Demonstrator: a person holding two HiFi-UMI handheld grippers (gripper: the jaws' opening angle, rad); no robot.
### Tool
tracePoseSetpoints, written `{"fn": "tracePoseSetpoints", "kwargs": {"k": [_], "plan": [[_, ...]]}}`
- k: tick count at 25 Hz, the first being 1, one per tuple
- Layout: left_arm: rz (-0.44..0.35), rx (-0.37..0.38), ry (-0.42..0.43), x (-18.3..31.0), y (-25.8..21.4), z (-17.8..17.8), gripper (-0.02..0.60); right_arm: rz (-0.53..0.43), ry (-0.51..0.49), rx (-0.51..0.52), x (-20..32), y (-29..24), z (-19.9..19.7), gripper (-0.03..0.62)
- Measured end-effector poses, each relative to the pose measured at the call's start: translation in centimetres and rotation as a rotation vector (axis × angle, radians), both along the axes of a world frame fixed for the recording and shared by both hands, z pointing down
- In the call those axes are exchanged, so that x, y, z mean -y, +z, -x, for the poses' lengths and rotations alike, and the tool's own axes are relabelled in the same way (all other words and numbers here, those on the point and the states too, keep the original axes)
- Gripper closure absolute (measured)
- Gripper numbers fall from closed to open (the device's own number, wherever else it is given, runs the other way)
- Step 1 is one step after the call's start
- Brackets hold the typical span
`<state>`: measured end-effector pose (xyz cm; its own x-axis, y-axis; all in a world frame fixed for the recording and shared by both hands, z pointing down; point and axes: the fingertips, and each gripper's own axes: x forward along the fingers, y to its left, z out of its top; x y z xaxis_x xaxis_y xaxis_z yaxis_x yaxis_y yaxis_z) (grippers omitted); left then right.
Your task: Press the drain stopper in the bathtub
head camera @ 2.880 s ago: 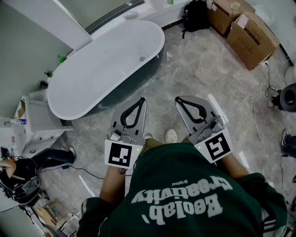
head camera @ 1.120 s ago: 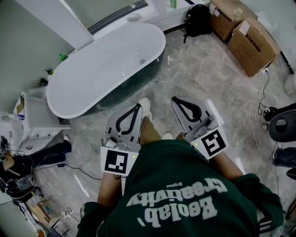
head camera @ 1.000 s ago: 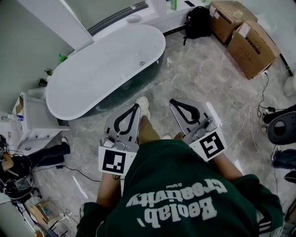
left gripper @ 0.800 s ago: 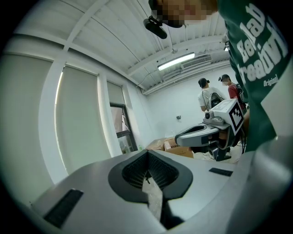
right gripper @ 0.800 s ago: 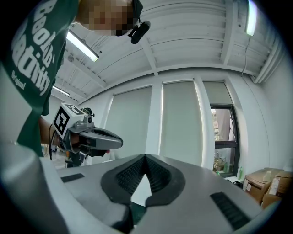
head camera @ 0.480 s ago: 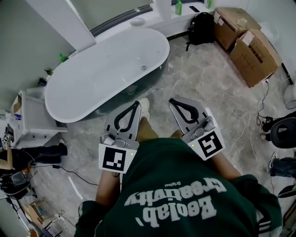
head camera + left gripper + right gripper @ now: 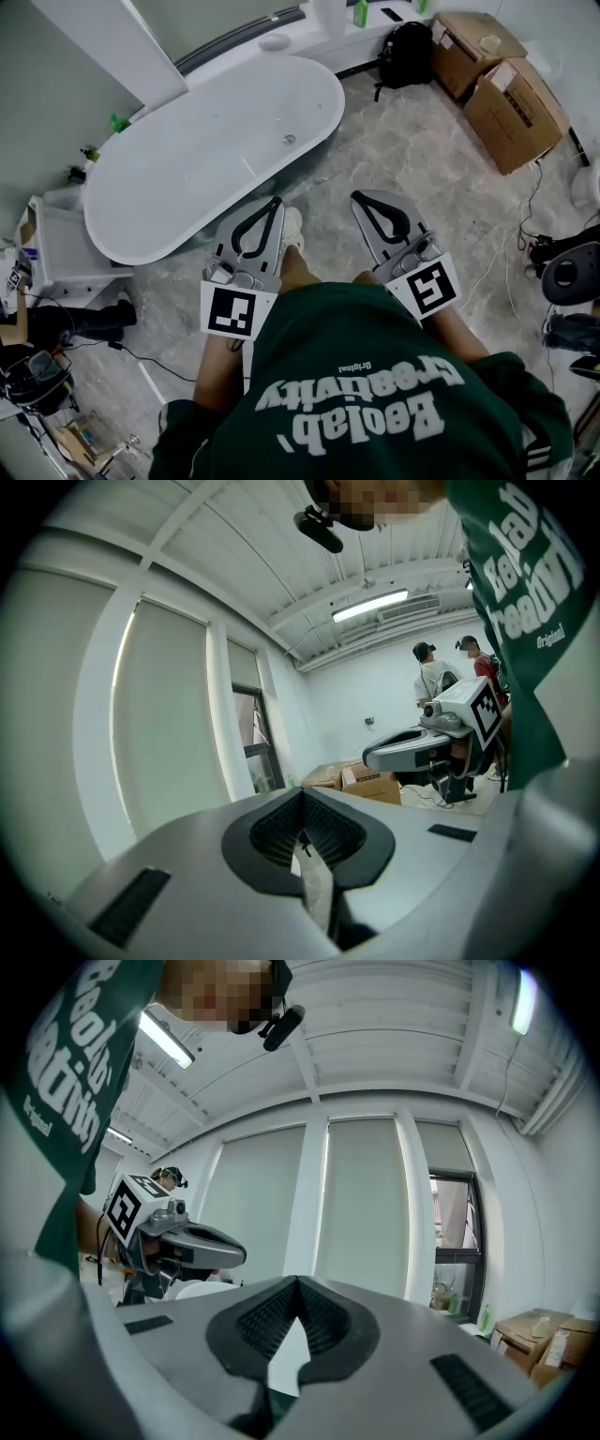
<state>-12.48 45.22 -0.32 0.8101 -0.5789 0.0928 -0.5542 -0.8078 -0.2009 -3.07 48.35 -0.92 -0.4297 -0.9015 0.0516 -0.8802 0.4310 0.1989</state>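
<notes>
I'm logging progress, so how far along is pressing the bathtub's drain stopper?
Nothing looks done yet: the drain stopper sits untouched in the bathtub. In hand: the left gripper and right gripper are both shut and empty, held well short of the drain. Left: reach into the tub and press the stopper.

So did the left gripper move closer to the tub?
Yes. The left gripper has moved forward: its tip now nearly reaches the tub's near side, closer than before.
</notes>
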Motion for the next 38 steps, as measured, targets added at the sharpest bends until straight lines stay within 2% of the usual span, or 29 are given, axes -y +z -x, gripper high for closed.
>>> {"fn": "tracePoseSetpoints", "kwargs": {"k": [12, 20, 24, 38], "plan": [[0.013, -0.013, 0.064, 5.2, -0.7, -2.1, 0.580, 0.049, 0.106, -0.013, 4.1, -0.8, -3.3, 0.580], [0.048, -0.032, 0.043, 11.2, -1.1, -1.7, 0.580, 0.086, 0.088, -0.005, 10.3, -0.6, -2.9, 0.580], [0.091, -0.040, 0.070, 14.7, -0.8, -2.1, 0.580, 0.101, 0.091, 0.000, 13.6, -0.5, -2.9, 0.580], [0.102, -0.013, 0.174, 28.7, -1.2, -4.1, 0.580, 0.149, 0.167, -0.006, 26.5, -0.5, -3.4, 0.580]]}}
